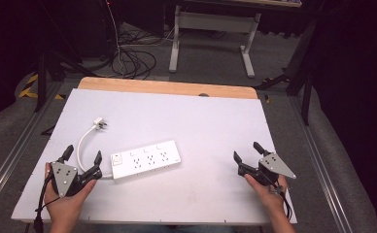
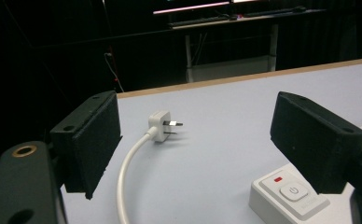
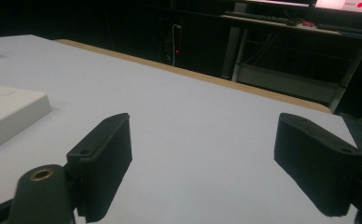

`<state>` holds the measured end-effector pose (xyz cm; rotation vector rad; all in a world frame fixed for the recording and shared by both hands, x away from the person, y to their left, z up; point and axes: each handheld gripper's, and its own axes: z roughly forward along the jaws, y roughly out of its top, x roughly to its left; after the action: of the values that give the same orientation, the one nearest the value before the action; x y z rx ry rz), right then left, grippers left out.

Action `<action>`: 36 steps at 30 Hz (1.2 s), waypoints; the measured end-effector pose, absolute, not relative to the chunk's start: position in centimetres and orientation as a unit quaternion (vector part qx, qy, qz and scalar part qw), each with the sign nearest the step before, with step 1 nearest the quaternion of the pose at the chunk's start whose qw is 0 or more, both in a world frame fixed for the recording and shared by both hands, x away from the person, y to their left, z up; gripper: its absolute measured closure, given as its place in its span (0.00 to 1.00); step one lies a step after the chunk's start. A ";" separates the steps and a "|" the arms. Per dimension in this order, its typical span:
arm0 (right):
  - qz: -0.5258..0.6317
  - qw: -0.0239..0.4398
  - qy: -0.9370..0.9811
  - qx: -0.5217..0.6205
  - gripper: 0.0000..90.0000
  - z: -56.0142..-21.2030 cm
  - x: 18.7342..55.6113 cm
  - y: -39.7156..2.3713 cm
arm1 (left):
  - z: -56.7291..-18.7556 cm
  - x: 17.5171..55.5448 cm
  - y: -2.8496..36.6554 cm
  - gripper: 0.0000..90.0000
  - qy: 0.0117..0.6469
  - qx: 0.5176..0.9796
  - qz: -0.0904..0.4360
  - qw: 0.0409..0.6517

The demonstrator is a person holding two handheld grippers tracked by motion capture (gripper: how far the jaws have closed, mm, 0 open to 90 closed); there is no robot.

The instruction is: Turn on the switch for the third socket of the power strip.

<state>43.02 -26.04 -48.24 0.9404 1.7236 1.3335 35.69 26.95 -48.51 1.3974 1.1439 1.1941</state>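
A white power strip (image 1: 146, 159) lies flat left of the table's middle, its switch end (image 2: 288, 193) toward my left gripper. Its white cable (image 1: 82, 145) curves back to a white plug (image 1: 99, 124) lying on the table, seen also in the left gripper view as the plug (image 2: 161, 126). My left gripper (image 1: 83, 154) rests near the front left edge, open, with the cable (image 2: 125, 177) running on the table between its jaws, untouched. My right gripper (image 1: 247, 151) sits at the front right, open, with bare table between its jaws (image 3: 202, 154).
The white table top (image 1: 201, 121) has a wooden strip (image 1: 167, 87) along its far edge. Beyond it stand a desk frame (image 1: 211, 29) and loose cables (image 1: 128, 58) on the floor. A corner of the power strip (image 3: 6, 116) lies left of my right gripper.
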 end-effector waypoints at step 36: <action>0.516 0.379 0.680 0.357 0.16 -48.3 42.9 -25.8 | -48.1 35.3 27.1 0.97 0.432 0.582 0.490 0.484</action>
<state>42.94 -25.78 -48.32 0.9115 1.7382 1.3195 35.26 27.11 -48.05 1.4180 1.0517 1.1930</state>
